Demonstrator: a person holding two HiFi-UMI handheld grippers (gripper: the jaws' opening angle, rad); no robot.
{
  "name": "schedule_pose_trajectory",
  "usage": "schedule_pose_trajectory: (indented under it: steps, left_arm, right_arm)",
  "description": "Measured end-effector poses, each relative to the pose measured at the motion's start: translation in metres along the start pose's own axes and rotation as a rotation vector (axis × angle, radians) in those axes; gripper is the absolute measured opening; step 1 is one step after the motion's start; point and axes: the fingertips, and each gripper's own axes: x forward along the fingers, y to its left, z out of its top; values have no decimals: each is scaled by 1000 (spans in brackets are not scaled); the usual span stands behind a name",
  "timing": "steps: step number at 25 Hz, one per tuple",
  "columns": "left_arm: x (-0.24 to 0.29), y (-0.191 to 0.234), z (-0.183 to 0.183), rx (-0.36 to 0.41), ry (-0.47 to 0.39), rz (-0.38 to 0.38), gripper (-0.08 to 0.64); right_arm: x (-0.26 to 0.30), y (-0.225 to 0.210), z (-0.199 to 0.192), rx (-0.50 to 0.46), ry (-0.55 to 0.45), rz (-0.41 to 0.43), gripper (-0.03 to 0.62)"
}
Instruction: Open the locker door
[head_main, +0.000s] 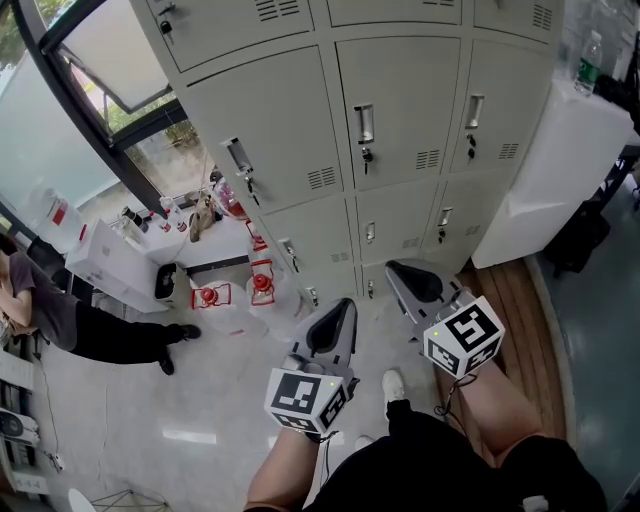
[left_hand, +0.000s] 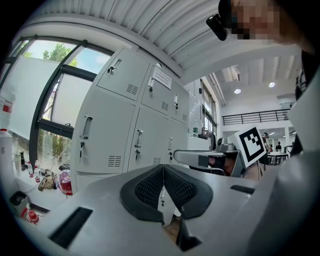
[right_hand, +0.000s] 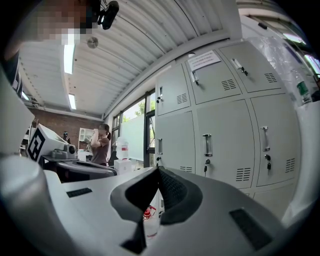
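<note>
A bank of pale grey lockers (head_main: 400, 110) stands in front of me, every door closed, each with a metal handle (head_main: 364, 123) and a key lock below it. My left gripper (head_main: 338, 312) is held level a short way off the lower lockers, jaws shut with nothing between them. My right gripper (head_main: 402, 272) is beside it and slightly closer to the lockers, also shut and empty. In the left gripper view the pads (left_hand: 150, 187) meet at the tip, with the lockers (left_hand: 105, 135) ahead. In the right gripper view a door handle (right_hand: 207, 145) shows beyond the closed pads (right_hand: 172, 187).
A person in dark clothes (head_main: 60, 310) stands at the left near white boxes (head_main: 110, 260). Red items (head_main: 262, 283) lie on the floor by the lockers' left end. A white cabinet (head_main: 560, 170) with a bottle (head_main: 590, 62) on top stands to the right.
</note>
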Motion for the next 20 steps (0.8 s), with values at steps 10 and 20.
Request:
schedule_pose_trajectory:
  steps: [10,20]
  left_arm:
    - [48,34,0,-28,-4,2,17]
    - [91,64,4,-18,7,35,17]
  right_arm:
    - [47,-40,0,14,13,6,54]
    - [86,-84,-2,37,11,12,54]
